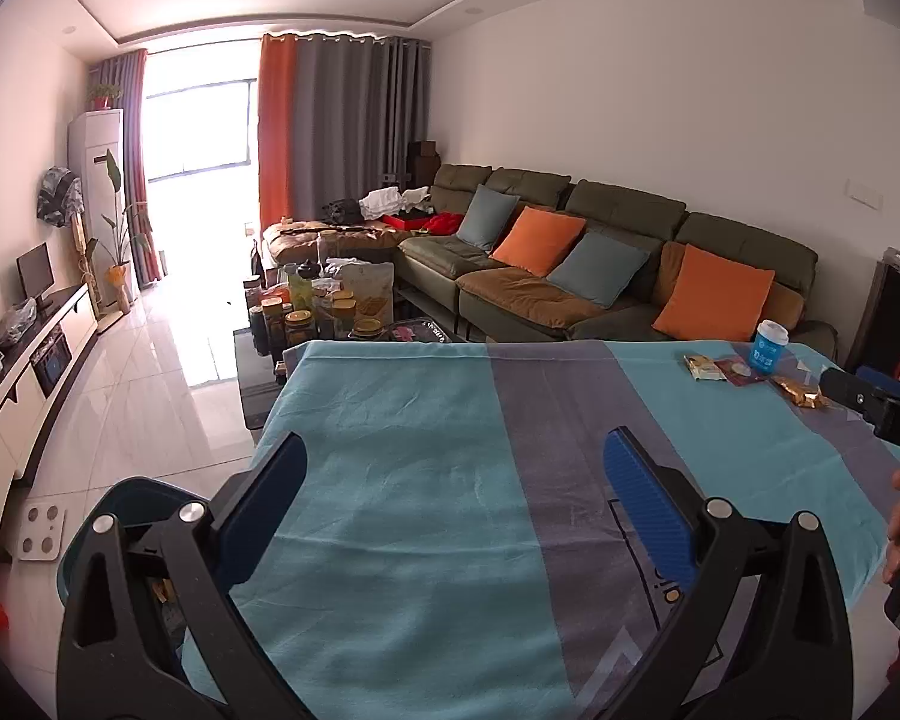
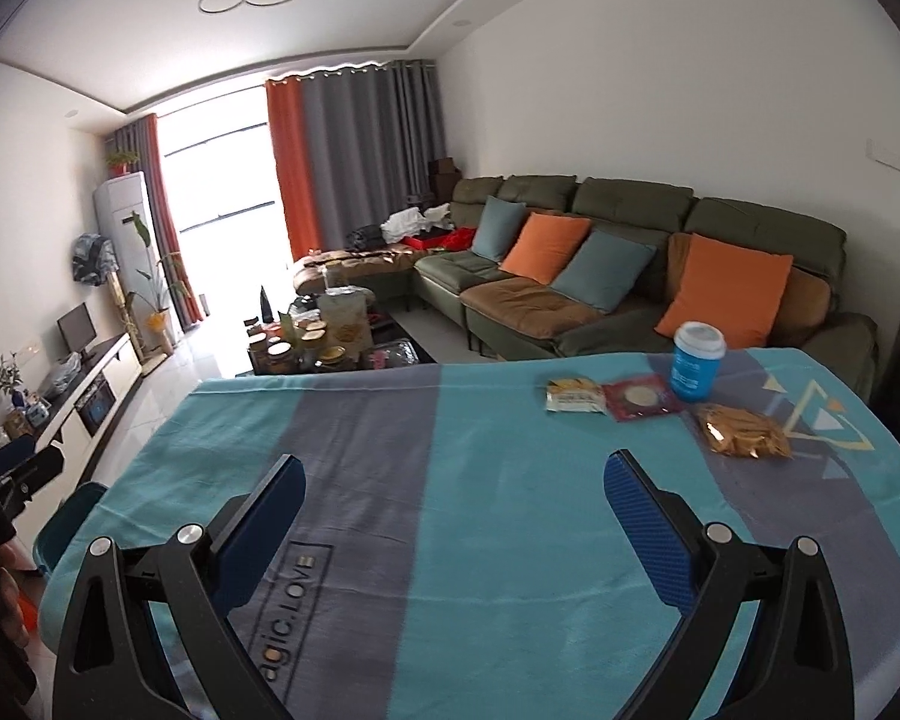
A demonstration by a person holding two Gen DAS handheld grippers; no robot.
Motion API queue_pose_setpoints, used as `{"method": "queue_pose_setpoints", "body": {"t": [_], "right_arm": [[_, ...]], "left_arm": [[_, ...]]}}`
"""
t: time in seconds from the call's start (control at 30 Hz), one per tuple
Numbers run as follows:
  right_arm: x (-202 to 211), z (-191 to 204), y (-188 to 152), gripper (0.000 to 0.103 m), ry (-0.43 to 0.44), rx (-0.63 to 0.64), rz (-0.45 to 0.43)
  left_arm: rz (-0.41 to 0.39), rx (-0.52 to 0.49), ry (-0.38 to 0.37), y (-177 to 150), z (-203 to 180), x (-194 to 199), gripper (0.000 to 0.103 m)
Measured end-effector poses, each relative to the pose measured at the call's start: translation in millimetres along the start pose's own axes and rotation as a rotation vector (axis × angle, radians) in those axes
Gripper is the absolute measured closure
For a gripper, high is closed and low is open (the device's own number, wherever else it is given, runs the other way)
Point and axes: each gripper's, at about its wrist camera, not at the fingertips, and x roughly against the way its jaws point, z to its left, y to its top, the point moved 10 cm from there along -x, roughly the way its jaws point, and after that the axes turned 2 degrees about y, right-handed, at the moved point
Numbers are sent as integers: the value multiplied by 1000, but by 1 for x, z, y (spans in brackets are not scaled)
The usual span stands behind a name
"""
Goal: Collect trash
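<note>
While both grippers are held above the near part of a table draped in a teal and grey cloth (image 2: pixel 480 480), nothing is gripped by either. The left gripper (image 1: pixel 453 480) is seen with its blue-padded fingers (image 1: pixel 642 486) spread wide apart, bare cloth showing between them. The right gripper (image 2: pixel 453 498) is likewise spread, its pads (image 2: pixel 642 510) well clear of each other and of any item.

The trash is gathered at the far right of the table — four pieces, close together. A blue paper cup with a white lid (image 2: pixel 697 360) is stood upright nearest the far edge. Just beside it, a dark red flat packet (image 2: pixel 642 399) is laid on the cloth, and a yellow-and-white wrapper (image 2: pixel 575 396) is laid touching or nearly touching that packet on its left. A crinkled golden wrapper (image 2: pixel 741 439) is placed nearer the camera, just in front of the cup. From the left wrist view the same cluster is seen far to the right, beside the right gripper's black body.

A teal bin (image 1: pixel 132 516) is seen on the floor at the table's left edge, partly hidden by the left gripper; what is inside cannot be made out. Beyond the table, a green sofa (image 2: pixel 630 204) with orange and blue cushions is set along the wall.
</note>
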Motion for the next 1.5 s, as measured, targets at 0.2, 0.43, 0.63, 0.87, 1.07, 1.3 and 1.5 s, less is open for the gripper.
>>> {"method": "queue_pose_setpoints", "body": {"t": [0.2, 0.43, 0.63, 0.87, 1.07, 1.3, 1.5], "right_arm": [[11, -15, -3, 7, -53, -4, -26], [36, -29, -7, 7, -123, -7, -105], [58, -25, -12, 7, -151, -8, -176], [88, -7, -10, 7, -173, 31, -275], [113, 9, -3, 7, -184, 52, -361], [127, 16, -5, 7, -178, 51, -381], [132, 19, -10, 7, -179, 66, -388]], "left_arm": [[-19, -7, -4, -1, -7, 3, 5], [-80, -8, -14, -1, -10, 18, 5], [-150, 27, -26, 1, -3, 39, 5], [-212, 62, -33, 3, 4, 58, 5], [-271, 49, -26, 5, 3, 77, 5], [-303, 33, -36, 4, -7, 88, 5], [-323, 22, -34, 3, -14, 99, 5]]}}
